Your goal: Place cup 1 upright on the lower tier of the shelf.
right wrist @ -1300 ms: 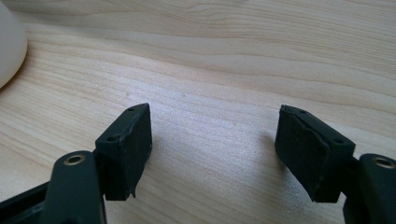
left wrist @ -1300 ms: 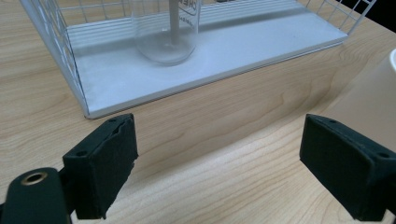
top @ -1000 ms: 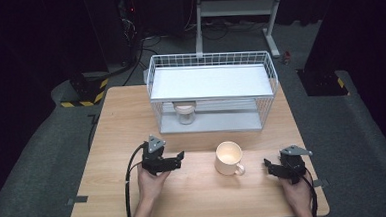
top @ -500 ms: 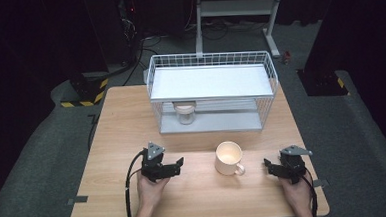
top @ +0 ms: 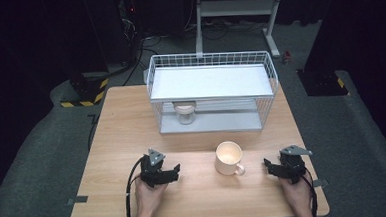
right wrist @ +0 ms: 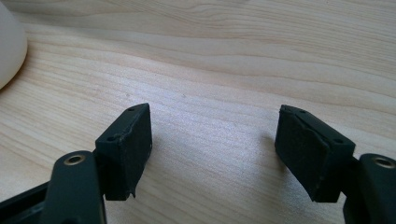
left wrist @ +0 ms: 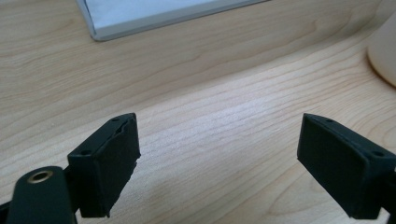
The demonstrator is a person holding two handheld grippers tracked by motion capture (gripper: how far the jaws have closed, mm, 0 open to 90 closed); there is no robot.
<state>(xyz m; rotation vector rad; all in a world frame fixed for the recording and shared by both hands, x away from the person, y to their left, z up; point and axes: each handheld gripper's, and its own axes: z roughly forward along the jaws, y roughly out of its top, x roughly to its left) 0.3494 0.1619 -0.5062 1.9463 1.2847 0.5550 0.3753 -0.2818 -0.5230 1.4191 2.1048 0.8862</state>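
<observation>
A dark room with grey floor matting surrounds a pale wood-grain counter (top: 132, 126), on whose far half stands a white wire rack (top: 211, 95) with a flat white top shelf and a small lidded glass jar (top: 184, 112) on its lower level. Between the two hands sits a cream ceramic mug (top: 228, 157), round and smooth, its handle turned toward the person, standing upright on the counter near its front edge. Compared with a second ago, the left claw (top: 173, 170) has sunk closer to the wood and drawn back toward the front edge, its jaws having just been closing a little with nothing between them; they now stand apart over bare wood, the mug off to its right. The right claw (top: 268, 165) has kept its place, jaws likewise apart and empty, well clear of the mug. This reads as settling in before a reach for the mug. The pads (left wrist: 109, 170) are matte black rubber, blocky and slightly frayed at the edges.
</observation>
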